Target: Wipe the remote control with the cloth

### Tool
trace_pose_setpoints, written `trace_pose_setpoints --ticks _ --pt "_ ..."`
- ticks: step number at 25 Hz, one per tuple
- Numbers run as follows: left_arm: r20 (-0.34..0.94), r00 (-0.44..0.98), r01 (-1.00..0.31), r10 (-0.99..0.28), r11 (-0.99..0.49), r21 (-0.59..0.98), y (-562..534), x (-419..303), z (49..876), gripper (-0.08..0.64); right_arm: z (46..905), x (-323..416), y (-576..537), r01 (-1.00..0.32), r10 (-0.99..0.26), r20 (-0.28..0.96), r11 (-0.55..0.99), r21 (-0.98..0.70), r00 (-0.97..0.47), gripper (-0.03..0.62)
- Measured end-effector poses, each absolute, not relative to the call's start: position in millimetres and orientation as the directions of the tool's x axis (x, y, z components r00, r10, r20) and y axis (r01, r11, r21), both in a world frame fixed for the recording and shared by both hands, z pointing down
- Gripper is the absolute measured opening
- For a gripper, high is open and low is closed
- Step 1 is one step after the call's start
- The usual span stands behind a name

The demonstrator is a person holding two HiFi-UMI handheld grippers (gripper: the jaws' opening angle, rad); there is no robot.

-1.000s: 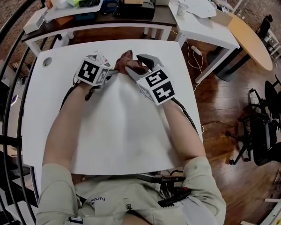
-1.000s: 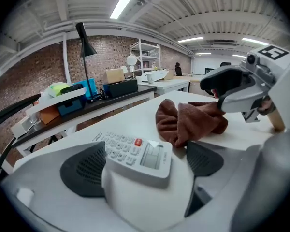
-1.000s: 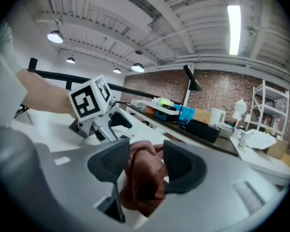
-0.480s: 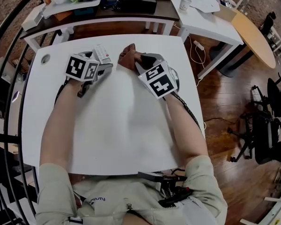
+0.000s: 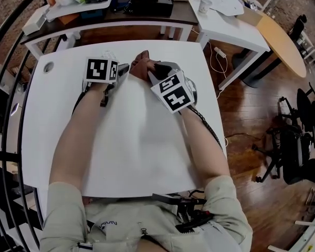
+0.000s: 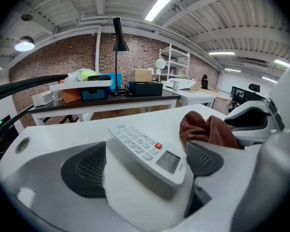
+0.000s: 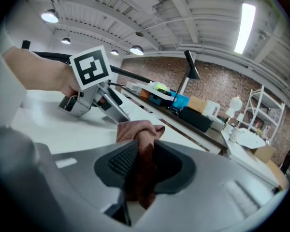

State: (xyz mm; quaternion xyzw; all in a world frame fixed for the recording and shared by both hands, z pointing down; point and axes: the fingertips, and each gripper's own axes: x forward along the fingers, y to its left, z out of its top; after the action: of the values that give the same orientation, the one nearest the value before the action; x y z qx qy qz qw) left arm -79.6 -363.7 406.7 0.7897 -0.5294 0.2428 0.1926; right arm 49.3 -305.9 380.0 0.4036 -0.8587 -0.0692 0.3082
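Note:
A white remote control [image 6: 140, 146] with a small screen and a red button sits crosswise between the jaws of my left gripper [image 6: 145, 164], which is shut on it and holds it over the far part of the white table [image 5: 136, 140]. A brown cloth [image 5: 140, 63] is bunched just right of it. My right gripper [image 7: 142, 163] has just been closing and now pinches a fold of the cloth [image 7: 137, 129] between its dark pads. In the head view the left gripper [image 5: 123, 70] and right gripper [image 5: 149, 70] meet tip to tip at the cloth.
A dark desk [image 5: 110, 9] with trays and boxes stands behind the table, and a white side table [image 5: 231, 20] and a round wooden top [image 5: 283, 41] are to the right. A black railing [image 5: 10, 88] curves along the left. Office chairs [image 5: 299, 156] stand on the wooden floor.
The right gripper's jaws, open a second ago, have closed on the cloth and sunk a little. The left gripper has rolled with the remote and shifted slightly.

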Motion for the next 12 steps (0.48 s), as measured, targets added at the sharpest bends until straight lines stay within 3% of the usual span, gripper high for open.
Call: trace_pose_setpoints --ticks 3,5,6,12 --pt "0.608 0.313 -0.925 -0.730 -0.380 0.020 -363 -82 408 0.468 380 50 -305 -0.645 -0.731 0.474 0.670 0.367 -0.491 0.098" --pt "0.619 0.331 -0.913 -0.712 -0.407 0.020 -360 -84 407 0.347 379 50 -305 -0.640 -0.729 0.474 0.673 0.370 -0.493 0.098" --pt "0.626 0.341 -0.907 -0.701 -0.420 0.024 -358 -87 407 0.320 379 50 -305 -0.638 -0.729 0.475 0.674 0.372 -0.493 0.098" --pt "0.679 0.351 -0.876 -0.645 -0.482 -0.004 -348 -115 410 0.254 379 51 -304 -0.634 -0.726 0.482 0.677 0.374 -0.491 0.107"
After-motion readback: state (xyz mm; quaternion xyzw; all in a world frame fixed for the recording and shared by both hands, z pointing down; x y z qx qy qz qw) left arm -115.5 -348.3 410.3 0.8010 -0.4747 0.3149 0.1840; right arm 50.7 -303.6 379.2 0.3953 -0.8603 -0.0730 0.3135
